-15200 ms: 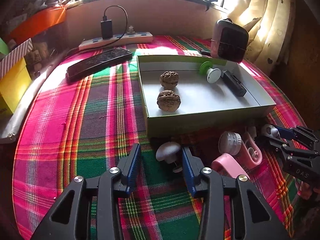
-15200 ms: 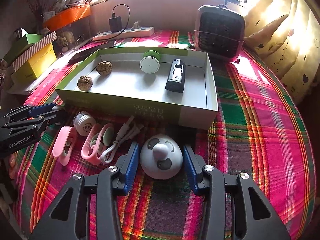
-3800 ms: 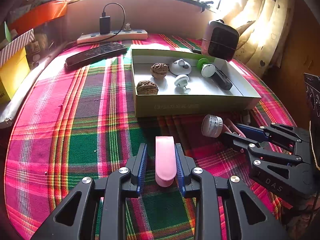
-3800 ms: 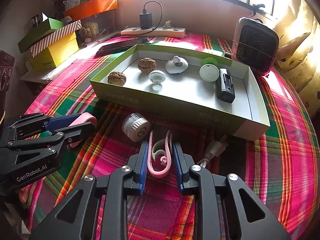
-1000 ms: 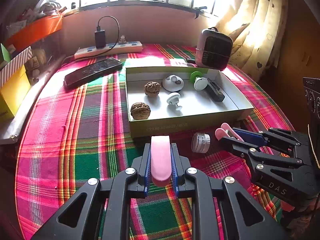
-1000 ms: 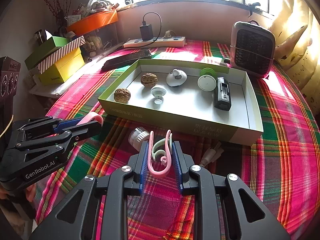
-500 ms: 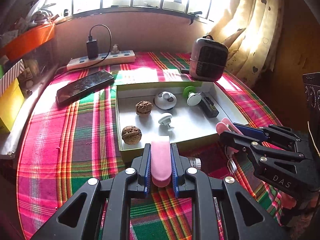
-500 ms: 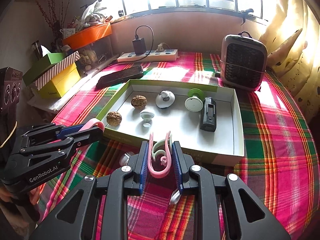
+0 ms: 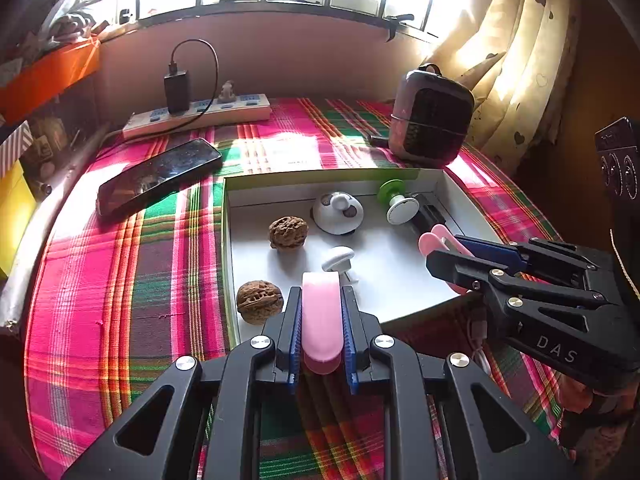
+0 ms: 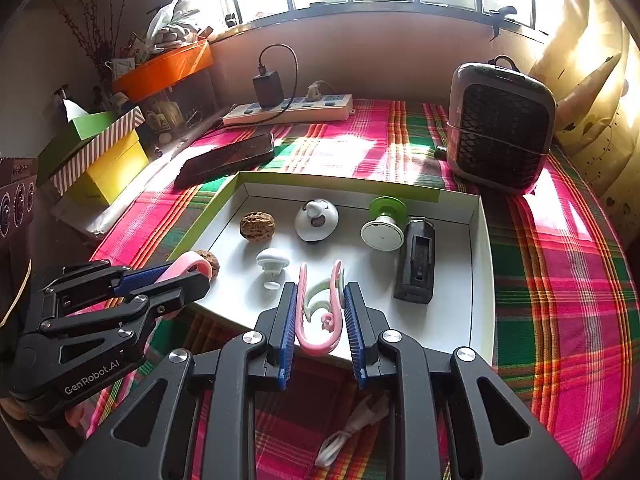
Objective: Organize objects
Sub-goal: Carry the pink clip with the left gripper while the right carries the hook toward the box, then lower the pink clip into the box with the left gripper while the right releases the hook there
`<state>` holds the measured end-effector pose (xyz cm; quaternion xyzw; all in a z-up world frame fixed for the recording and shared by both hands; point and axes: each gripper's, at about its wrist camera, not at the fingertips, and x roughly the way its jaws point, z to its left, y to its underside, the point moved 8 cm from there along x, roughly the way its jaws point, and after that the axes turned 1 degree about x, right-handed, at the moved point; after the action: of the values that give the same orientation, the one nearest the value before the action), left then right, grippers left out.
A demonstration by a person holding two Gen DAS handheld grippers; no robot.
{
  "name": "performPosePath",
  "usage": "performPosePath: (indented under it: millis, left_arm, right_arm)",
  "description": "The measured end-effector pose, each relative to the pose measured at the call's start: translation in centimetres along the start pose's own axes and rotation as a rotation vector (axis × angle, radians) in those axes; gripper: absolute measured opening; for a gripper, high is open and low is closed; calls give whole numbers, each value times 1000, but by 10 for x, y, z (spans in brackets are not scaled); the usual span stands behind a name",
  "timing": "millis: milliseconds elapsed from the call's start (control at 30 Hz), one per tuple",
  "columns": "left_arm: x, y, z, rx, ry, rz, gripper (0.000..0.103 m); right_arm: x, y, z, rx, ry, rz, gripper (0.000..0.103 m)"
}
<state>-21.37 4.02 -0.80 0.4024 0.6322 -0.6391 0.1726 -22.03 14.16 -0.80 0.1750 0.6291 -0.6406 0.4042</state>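
Both tongs [image 9: 321,334] [image 10: 319,322] grip pink clips [image 9: 321,320] [image 10: 320,316] above box [image 10: 478,260].

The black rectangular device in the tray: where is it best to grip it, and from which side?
Probably from above, closing across the narrow width of the black device near its middle. It lies flat, its long sides straight and parallel; the green-and-white knob crowds its far end.
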Motion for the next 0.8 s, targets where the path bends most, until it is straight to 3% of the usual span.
performPosePath:
  millis: [800]
  left_arm:
    - [42, -9, 10, -3, -13, 52, 16]
  right_arm:
    - [47, -15, -5, -7, -25, 75, 24]
